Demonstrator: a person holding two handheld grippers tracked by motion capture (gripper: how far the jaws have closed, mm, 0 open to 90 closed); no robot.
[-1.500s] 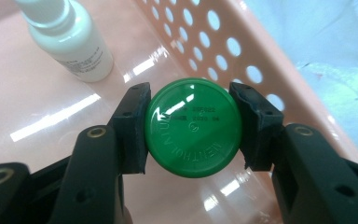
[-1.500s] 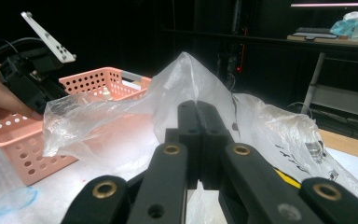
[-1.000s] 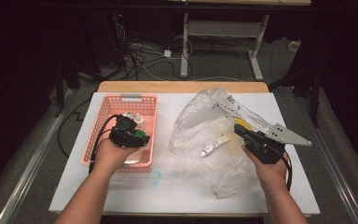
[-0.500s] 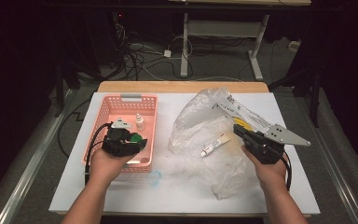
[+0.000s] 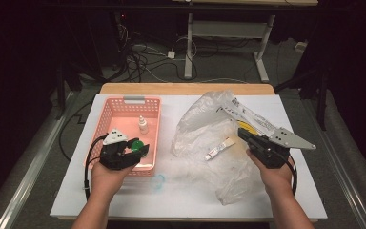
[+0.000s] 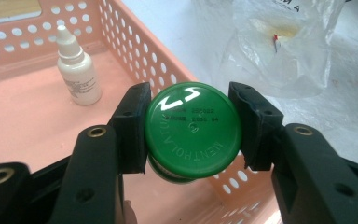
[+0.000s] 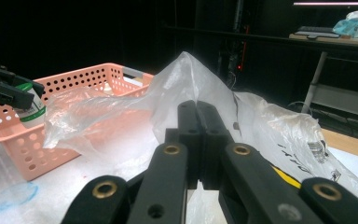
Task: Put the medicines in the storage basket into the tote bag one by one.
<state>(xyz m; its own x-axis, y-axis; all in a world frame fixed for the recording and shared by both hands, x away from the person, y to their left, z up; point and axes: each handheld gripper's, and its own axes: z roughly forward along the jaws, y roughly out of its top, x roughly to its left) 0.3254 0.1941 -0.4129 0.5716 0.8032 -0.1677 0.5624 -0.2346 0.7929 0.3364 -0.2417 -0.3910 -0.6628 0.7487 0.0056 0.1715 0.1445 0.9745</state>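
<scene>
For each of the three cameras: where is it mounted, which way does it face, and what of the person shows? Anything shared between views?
High view: above the person's side, looking forward and down on the table; both forearms and hands show.
Left gripper view: on the left tool, looking along its jaws, shut on a green jar over the basket.
Right gripper view: on the right tool, looking level across the table, jaws shut on the bag.
Shared: basket, jar, bag.
</scene>
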